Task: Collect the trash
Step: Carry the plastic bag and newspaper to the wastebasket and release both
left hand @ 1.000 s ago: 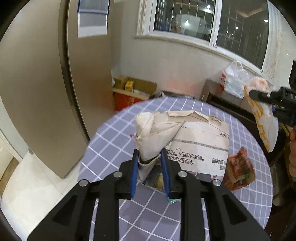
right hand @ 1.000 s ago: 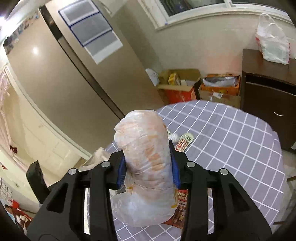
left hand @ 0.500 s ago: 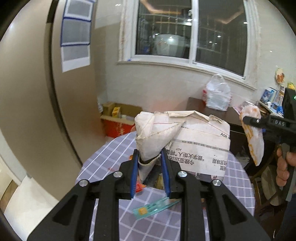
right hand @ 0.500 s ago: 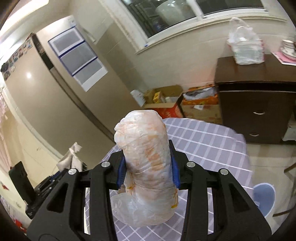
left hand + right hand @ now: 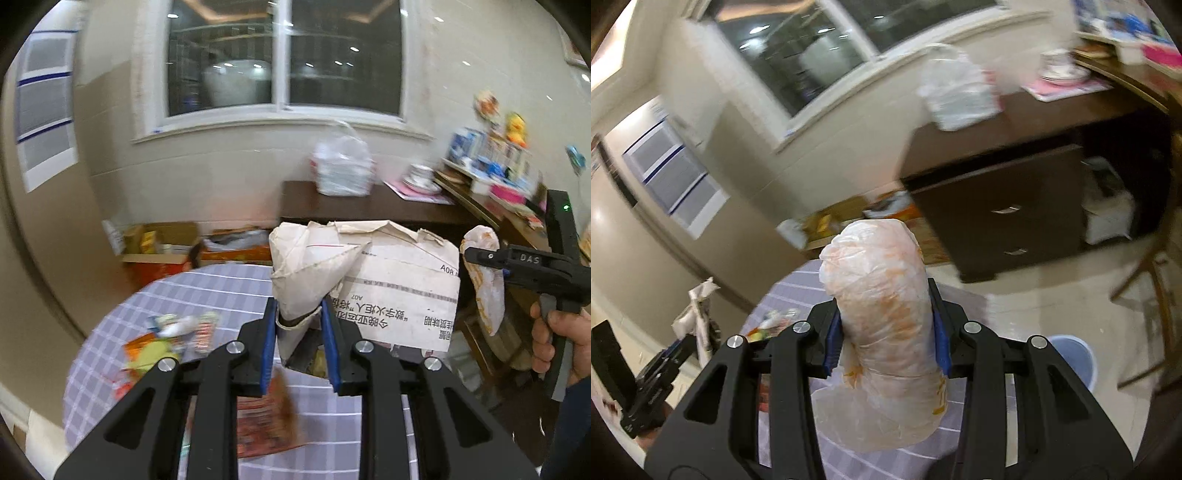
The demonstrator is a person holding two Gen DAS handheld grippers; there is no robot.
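My left gripper [image 5: 298, 332] is shut on a crumpled newspaper [image 5: 369, 280] with printed Chinese text, held above the round table [image 5: 221, 288] with its checked purple cloth. My right gripper [image 5: 886, 332] is shut on a bunched white-and-orange plastic bag [image 5: 882, 310], held in the air past the table's edge. In the left wrist view the right gripper [image 5: 476, 254] and its bag [image 5: 487, 291] show at the right. In the right wrist view the left gripper [image 5: 679, 350] with the newspaper [image 5: 698, 314] shows at the lower left. Several wrappers [image 5: 173, 336] and a red packet [image 5: 266, 424] lie on the table.
A blue bin [image 5: 1075, 358] stands on the floor at the right, beside a chair [image 5: 1152, 295]. A dark cabinet [image 5: 1008, 210] with a white bag [image 5: 956, 96] on top stands under the window. Cardboard boxes [image 5: 166, 247] sit on the floor. A fridge [image 5: 624, 258] is on the left.
Both grippers have swung to the right and tilted up, keeping their loads. The cabinet and the blue bin have come into the right wrist view. The views are motion-blurred.
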